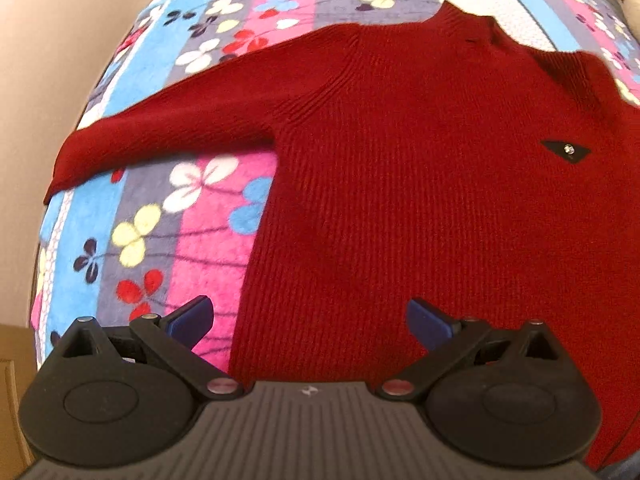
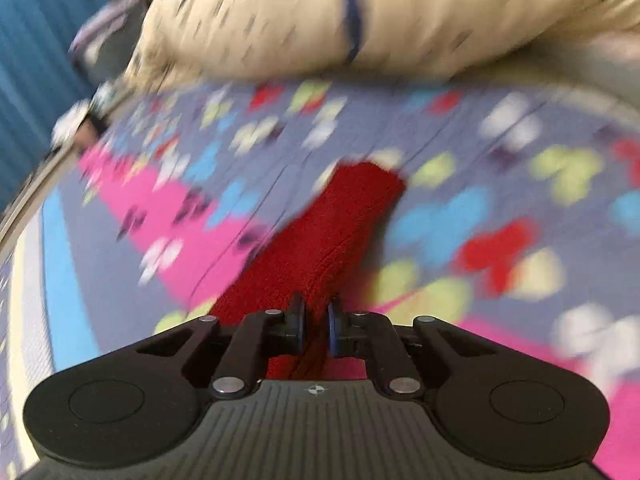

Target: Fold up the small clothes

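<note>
The right gripper [image 2: 316, 326] sits nearest the lens, jaws pinched narrow on a red sleeve [image 2: 340, 220] of the one red sweater [image 1: 400, 200], which lies flat on the flowered blanket [image 1: 192, 208]; the left gripper [image 1: 310, 320] hovers with jaws wide and empty over the sweater's lower edge. One sweater, two sleeves, two grippers, one cream pillow [image 2: 360, 16] behind — the risk, I'd judge, is that the thin pinch slips off the knit, or drags the body askew if the sleeve is pulled too hard.
</note>
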`<control>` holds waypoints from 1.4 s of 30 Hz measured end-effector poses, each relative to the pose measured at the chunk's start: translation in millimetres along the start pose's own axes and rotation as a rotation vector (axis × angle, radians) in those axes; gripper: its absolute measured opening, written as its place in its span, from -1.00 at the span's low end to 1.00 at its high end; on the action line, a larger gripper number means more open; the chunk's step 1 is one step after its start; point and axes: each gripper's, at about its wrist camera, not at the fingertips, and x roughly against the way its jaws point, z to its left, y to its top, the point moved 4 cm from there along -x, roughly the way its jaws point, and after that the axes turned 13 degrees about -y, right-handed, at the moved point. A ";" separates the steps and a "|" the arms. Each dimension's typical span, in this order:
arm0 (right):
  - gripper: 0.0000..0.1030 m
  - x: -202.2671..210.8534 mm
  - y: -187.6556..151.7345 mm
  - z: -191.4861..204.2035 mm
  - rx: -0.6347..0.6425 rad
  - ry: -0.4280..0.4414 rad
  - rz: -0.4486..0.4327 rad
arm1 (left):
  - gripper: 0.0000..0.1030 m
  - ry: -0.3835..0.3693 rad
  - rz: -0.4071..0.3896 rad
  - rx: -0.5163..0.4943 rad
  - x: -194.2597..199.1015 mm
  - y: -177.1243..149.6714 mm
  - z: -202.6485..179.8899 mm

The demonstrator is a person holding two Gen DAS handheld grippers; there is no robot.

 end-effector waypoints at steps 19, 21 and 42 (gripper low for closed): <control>0.52 203.4 -102.0 -86.1 0.341 0.279 -0.006 | 1.00 0.013 -0.096 0.160 44.4 -47.9 77.2; 0.53 258.9 -141.8 -87.7 0.438 0.369 -0.002 | 1.00 -0.003 -0.104 0.194 55.1 -66.7 89.5; 0.53 555.1 -336.9 -157.8 0.832 0.543 -0.126 | 1.00 -0.158 -0.272 0.037 174.3 -233.0 38.4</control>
